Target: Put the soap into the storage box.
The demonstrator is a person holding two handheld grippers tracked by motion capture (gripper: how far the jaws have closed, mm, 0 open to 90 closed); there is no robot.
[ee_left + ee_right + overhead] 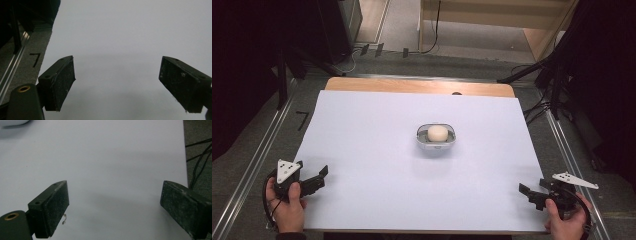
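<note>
High view: a small grey bowl (436,138) sits just right of the middle of the white sheet (362,135), with a pale round ball (437,134) resting inside it. From the bowl, the left gripper (323,176) lies at about 8 o'clock near the sheet's near-left corner, and the right gripper (526,194) at about 4 o'clock by the near-right corner; both are well apart from the bowl and point inward. This looks like the opening approach, with nothing grasped yet.

Left gripper view: its jaws stand wide apart over bare sheet, nothing between them. At 9 o'clock a black mark shaped like a 7 (35,59) is on the grey floor; no other writing can be read.

Right gripper view: jaws likewise wide and empty. A sliver of the bowl's edge (12,122) shows at 11 o'clock. The next move, I judge, calls for swinging toward that corner and closing in level with the rim
</note>
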